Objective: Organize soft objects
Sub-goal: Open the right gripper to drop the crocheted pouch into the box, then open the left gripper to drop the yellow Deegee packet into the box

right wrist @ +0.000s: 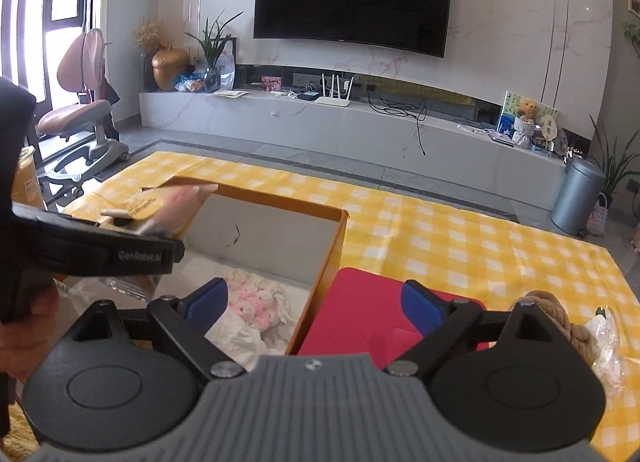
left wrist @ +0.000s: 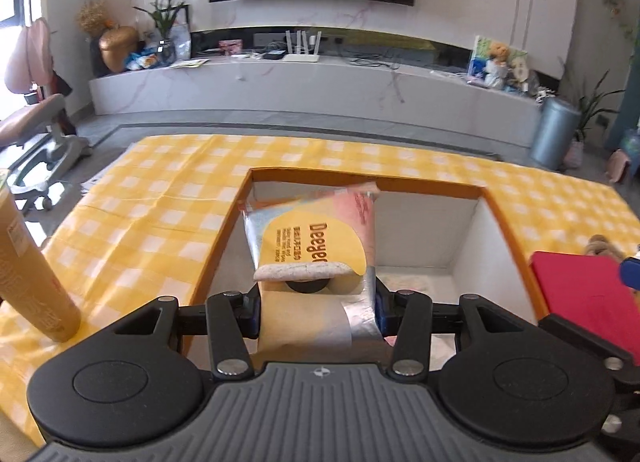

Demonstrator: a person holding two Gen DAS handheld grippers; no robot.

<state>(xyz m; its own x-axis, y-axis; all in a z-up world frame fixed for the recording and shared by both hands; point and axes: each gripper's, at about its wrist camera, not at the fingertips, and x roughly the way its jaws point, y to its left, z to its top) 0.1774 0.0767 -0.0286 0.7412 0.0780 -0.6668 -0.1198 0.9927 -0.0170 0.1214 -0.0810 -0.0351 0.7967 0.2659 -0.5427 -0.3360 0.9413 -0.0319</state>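
your left hand-held gripper pinches the wipes pack over the box, ready to drop; right hand-held gripper spread, idle.

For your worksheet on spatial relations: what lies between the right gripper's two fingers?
In the right wrist view, the open right gripper spans the box's orange wall, with the pink-white fluffy item inside the box and the red item outside.

Your right gripper hangs wide open over the orange box wall, nothing between the blue pads. Red cloth lies just outside that wall on the checkered tablecloth; pink-and-white fluff is inside. Your left gripper holds the wipes pack over the box's left side.
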